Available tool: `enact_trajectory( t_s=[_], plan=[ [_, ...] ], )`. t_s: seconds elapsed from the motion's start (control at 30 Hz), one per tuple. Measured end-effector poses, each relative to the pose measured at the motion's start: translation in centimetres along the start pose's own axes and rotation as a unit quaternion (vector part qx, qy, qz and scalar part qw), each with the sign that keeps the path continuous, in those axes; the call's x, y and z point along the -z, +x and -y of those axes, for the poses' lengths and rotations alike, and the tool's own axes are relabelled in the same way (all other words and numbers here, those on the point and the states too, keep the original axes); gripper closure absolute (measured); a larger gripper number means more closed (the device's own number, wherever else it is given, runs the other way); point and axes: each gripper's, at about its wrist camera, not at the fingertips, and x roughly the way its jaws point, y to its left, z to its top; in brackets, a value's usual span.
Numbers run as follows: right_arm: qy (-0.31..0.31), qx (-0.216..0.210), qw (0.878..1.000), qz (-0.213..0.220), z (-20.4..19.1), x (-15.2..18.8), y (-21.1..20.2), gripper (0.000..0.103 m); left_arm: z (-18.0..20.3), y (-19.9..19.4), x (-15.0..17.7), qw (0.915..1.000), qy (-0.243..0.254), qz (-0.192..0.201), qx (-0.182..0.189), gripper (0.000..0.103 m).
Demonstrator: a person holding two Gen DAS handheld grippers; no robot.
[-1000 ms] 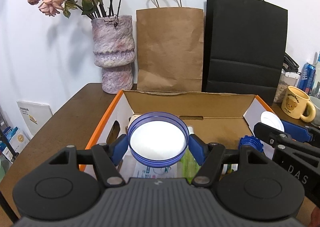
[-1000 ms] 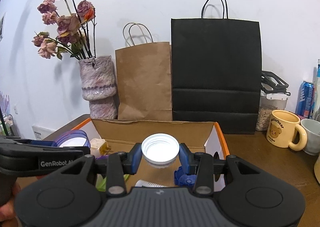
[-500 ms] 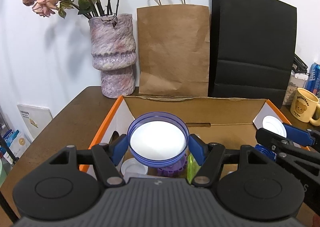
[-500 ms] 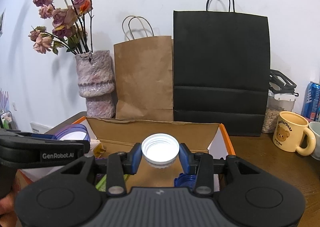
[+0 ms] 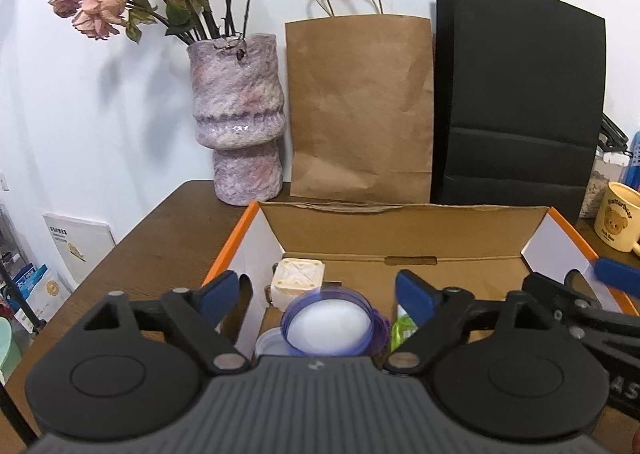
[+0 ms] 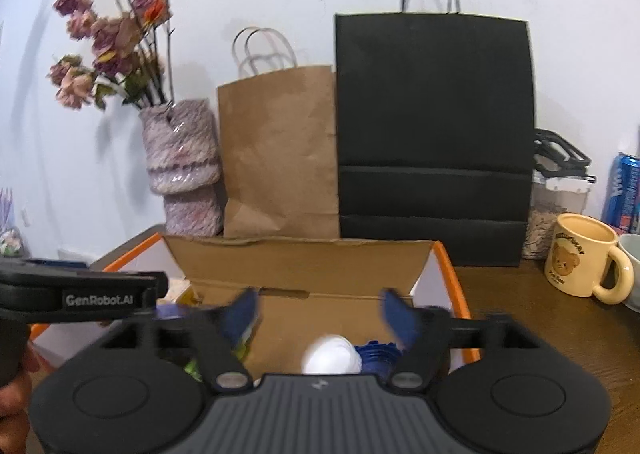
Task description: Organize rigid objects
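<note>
**Inspector:** Left side first. The left gripper point(image 5: 318, 294) stands with its jaws wide apart and nothing between them. The purple-rimmed lid point(image 5: 330, 324) lies below, inside the cardboard box point(image 5: 400, 232), beside a cream cube point(image 5: 297, 279) and partly over a clear lid point(image 5: 269, 342).

**Clerk:** Is it touching either finger?

**Inspector:** No. It sits under the gap between them, clear of both. A green packet point(image 5: 405, 328) lies just to its right.

**Clerk:** And the right side?

**Inspector:** The right gripper point(image 6: 319, 312) is likewise spread, empty and somewhat blurred. The white cap point(image 6: 332, 354) is low in the box, below the gap and nearer the right finger, just beside a blue cap point(image 6: 376, 354). I cannot tell whether it has settled.

**Clerk:** Recommendation for the step in hand?

**Inspector:** In my judgement, both pieces are released into the box. Lift each tool straight up, jaws held wide, so no finger catches the orange-edged walls or knocks the contents. Keep the right tool clear of the yellow mug point(image 6: 584, 254) nearby.
</note>
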Motion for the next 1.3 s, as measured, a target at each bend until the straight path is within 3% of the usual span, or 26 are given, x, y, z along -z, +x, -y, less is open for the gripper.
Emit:
enact_trajectory(
  t_s=[0.07, 0.17, 0.83, 1.3],
  plan=[
    [0.004, 0.006, 1.000, 0.009, 0.2, -0.1, -0.3, 0.011, -0.1, 0.0, -0.1, 1.0000, -0.003, 0.002, -0.005, 0.000],
    [0.015, 0.008, 1.000, 0.019, 0.6, -0.1, -0.5, 0.000, -0.1, 0.1, -0.1, 0.9999, -0.005, 0.004, -0.008, 0.000],
    [0.014, 0.014, 1.000, 0.018, 0.5, 0.1, -0.7, 0.000, -0.5, 0.0, -0.1, 0.9999, -0.014, 0.001, -0.005, 0.000],
    [0.010, 0.020, 0.999, 0.035, 0.6, 0.3, -3.2, 0.000, -0.7, -1.9, 0.0, 0.9999, -0.010, 0.009, 0.003, 0.000]
  ],
)
